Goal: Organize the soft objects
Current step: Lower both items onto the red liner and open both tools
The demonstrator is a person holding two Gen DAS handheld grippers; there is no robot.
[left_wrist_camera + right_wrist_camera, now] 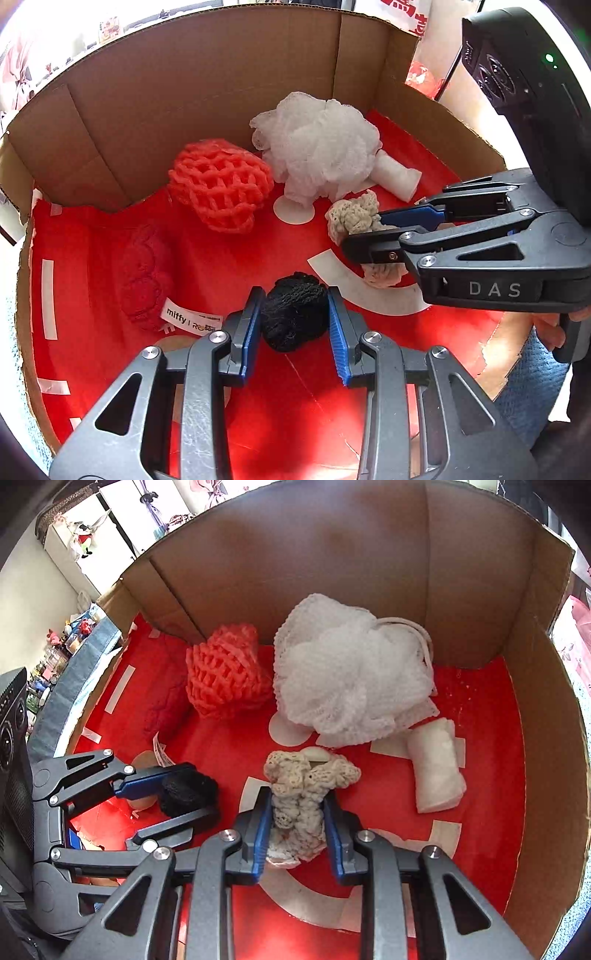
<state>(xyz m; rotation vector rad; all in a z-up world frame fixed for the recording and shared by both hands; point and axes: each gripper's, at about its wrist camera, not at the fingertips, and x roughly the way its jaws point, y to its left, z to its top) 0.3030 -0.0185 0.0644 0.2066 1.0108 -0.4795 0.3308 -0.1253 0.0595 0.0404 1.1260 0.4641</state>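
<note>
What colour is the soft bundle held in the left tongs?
Black: the knitted bundle sits clamped between the left tongs, clearest in the left wrist view.

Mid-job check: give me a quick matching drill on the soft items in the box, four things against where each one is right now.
Things:
1. black mesh ball
2. cream crochet piece
3. white mesh pouf
4. orange-red net ball

Places:
A. against the back cardboard wall, left of the white one
B. clamped in the right gripper
C. clamped in the left gripper
D. at the back, with a white roll beside it

Pairs: 1-C, 2-B, 3-D, 4-A
</note>
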